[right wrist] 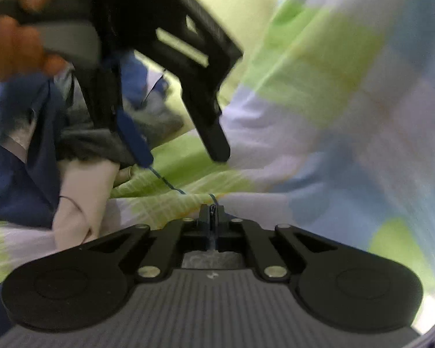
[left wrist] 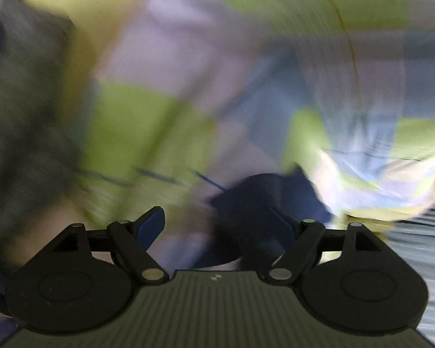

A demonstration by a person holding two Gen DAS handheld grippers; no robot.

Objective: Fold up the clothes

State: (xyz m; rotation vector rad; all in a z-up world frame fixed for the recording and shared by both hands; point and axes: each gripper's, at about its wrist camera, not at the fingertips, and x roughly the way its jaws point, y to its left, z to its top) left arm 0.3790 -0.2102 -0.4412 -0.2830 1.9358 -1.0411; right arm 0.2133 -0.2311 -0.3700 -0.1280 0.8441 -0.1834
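A garment checked in green, lilac and light blue [left wrist: 165, 92] fills the blurred left wrist view and also shows in the right wrist view [right wrist: 319, 92]. My left gripper [left wrist: 217, 226] is open above it, its jaws wide apart, and it also shows from outside in the right wrist view [right wrist: 185, 156]. My right gripper [right wrist: 211, 211] is shut on the checked garment's stitched edge [right wrist: 171, 200]. A dark blue cloth [left wrist: 264, 200] lies just beyond the left gripper's right finger.
A pile of dark blue [right wrist: 17, 156] and grey clothes [right wrist: 92, 142] lies at the left of the right wrist view. A person's hand [right wrist: 17, 43] holds the left gripper. A striped grey surface [left wrist: 420, 249] shows at the lower right.
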